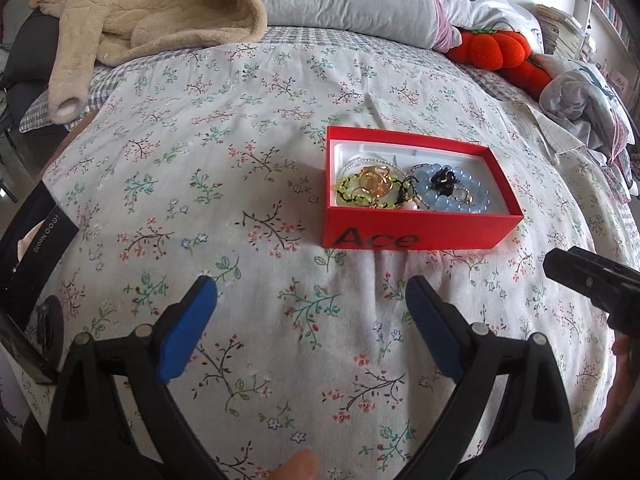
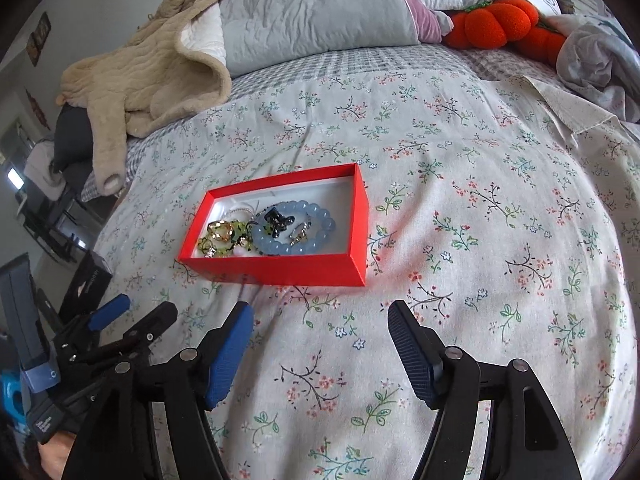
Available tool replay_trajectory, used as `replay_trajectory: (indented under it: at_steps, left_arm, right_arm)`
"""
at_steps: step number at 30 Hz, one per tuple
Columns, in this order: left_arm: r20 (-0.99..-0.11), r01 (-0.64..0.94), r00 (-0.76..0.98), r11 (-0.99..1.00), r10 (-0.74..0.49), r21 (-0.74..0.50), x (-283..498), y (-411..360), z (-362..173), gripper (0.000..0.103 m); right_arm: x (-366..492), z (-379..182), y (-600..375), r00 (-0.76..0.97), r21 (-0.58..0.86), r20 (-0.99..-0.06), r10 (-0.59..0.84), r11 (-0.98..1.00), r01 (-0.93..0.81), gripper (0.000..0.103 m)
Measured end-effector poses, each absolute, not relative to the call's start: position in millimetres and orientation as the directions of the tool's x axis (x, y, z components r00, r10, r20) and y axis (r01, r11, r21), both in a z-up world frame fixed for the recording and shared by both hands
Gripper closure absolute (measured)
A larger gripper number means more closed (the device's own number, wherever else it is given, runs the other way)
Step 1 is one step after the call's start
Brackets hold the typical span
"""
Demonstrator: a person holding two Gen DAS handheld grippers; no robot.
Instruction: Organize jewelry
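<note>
1. jewelry sits gathered in one red box [image 1: 416, 236], open-topped with a white lining, resting on the floral bedspread [image 1: 240, 168]; black lettering runs along its near wall in the left wrist view.
2. inside the box: one blue bead bracelet [image 1: 452, 196] toward the right, with one small black ornament [image 1: 442, 178] lying on its ring.
3. one green bead bracelet [image 1: 352, 194] lies toward the left of the box, with gold-coloured rings [image 1: 376, 178] heaped on it; their exact number cannot be told, at least two.
4. one pale beaded strand [image 1: 360, 162] curves along the back of the box, and small silvery pieces [image 1: 464, 196] sit within the blue bracelet, too small to count.
5. two grippers are in view. the left gripper [image 1: 312, 300] hovers over bare bedspread, short of the box; its blue fingers [image 1: 188, 328] are spread wide, with nothing between them and touching nothing.
6. the right gripper [image 2: 320, 332] also hovers just short of the box, fingers [image 2: 230, 352] well apart, gripping nothing, only cloth beneath.
7. elsewhere on the bed: one beige fleece garment [image 1: 152, 12], one grey pillow [image 1: 344, 0], one orange plush [image 1: 496, 50] and one dark box [image 1: 38, 236] at the left edge.
</note>
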State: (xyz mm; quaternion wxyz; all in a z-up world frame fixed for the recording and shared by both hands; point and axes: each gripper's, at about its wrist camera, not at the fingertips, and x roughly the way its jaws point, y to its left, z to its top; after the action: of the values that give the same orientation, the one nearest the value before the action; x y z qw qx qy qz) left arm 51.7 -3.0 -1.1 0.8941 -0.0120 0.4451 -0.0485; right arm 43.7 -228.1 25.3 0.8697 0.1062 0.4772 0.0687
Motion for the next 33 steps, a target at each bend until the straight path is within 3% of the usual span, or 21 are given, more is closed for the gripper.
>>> replay_trajectory:
  at_steps: [2,8,33]
  left_arm:
    - [-0.810,0.080,0.581,0.996,-0.084,-0.045,48.4,-3.9,-1.3,0.001]
    - [-0.829,0.077,0.558,0.997,-0.042,0.001,38.9,-2.4,1.5,0.001]
    - [-0.840,0.104,0.539,0.995,-0.062,-0.008,43.5,-15.2,3.2,0.001]
  right_arm:
    - [39.7,22.9,-227.0,0.532,0.225,-0.825,0.192,0.974,-0.002,0.020]
    - [36.9,17.0,-228.7,0.503,0.141,-0.860,0.090,0.988,0.064,0.001]
    - [43.1,7.1,-206.5,0.474,0.063,-0.880,0.044,0.998,0.024,0.000]
